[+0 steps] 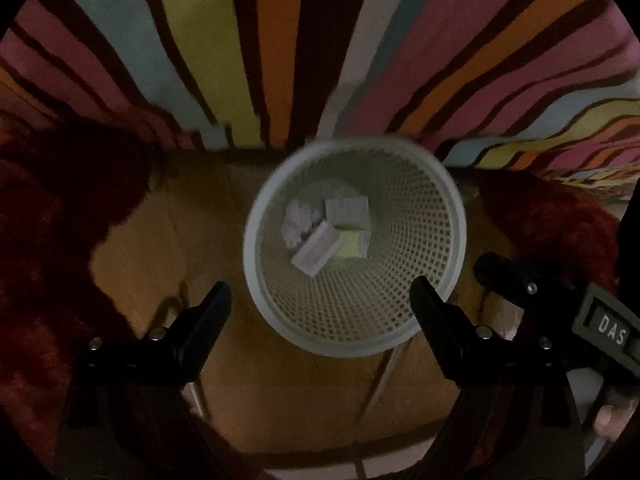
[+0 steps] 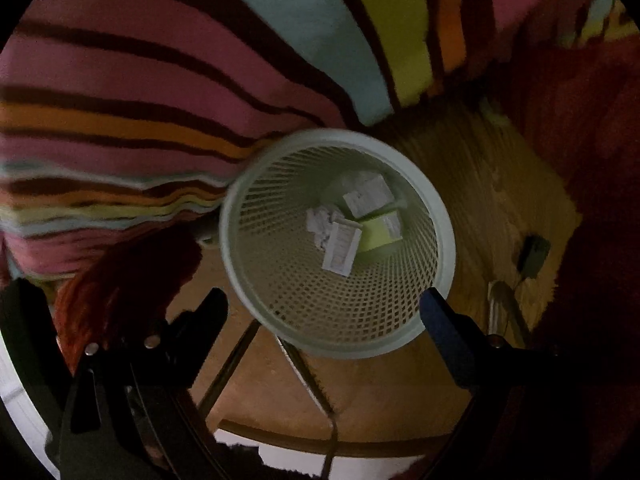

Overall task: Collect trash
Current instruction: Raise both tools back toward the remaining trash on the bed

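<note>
Trash — already down in the bottom of a pale mesh wastebasket, seen from above in both wrist views. In there: a crumpled white paper wad, two flat white printed packets or small cartons lying askew against each other, and something yellow-green partly under them; print too blurred to read. Nothing else visible inside, plenty of room left. Wastebasket upright on a wooden floor, its far rim close against a bright striped bedspread or blanket, with dark red shaggy fabric to either side.

Left hand-held gripper poised above the near rim, jaws spread wide, nothing between them. Right hand-held gripper likewise wide apart and empty, above the same rim; its body also shows at the right edge of the left view. Neither touching the wastebasket.

Judged step: the drop-off, with both grippers empty over the bin — either the end of the job or a pause between pieces. Next move, if more remains: away from the bin to look for loose litter on the floor. One small dark object beside a pale cord on the boards to the right, too dim to name as trash or not. Otherwise no stray litter in sight.
</note>
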`<action>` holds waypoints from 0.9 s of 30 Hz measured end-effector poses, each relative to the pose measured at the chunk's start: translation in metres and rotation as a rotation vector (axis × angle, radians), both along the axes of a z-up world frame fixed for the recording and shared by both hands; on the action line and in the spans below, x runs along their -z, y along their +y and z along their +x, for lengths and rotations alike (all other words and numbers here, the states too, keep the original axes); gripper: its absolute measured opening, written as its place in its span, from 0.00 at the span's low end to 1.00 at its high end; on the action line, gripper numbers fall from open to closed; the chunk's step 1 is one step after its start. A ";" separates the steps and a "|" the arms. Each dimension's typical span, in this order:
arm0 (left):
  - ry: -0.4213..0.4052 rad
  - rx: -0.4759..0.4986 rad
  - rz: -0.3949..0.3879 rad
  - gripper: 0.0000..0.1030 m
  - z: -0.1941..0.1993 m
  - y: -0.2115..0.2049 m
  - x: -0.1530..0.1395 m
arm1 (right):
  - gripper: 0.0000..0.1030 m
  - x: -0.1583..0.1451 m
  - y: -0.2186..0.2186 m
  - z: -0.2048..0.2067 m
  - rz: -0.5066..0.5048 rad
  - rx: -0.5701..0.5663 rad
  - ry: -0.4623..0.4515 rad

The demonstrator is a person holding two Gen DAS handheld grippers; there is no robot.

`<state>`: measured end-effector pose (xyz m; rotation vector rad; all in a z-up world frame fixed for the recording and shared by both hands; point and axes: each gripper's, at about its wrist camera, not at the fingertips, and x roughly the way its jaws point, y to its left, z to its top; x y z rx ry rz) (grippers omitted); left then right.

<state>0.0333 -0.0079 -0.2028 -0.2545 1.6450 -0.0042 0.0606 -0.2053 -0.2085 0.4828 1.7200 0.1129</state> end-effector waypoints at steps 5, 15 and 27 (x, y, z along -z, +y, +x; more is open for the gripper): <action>-0.177 0.073 0.083 0.85 0.002 -0.004 -0.047 | 0.89 -0.064 0.001 0.009 -0.040 -0.074 -0.212; -0.475 0.117 0.177 0.85 0.025 0.003 -0.133 | 0.89 -0.177 -0.018 0.038 -0.159 -0.081 -0.686; -0.611 0.015 0.183 0.85 0.096 0.041 -0.192 | 0.90 -0.202 -0.048 0.096 -0.306 -0.072 -0.880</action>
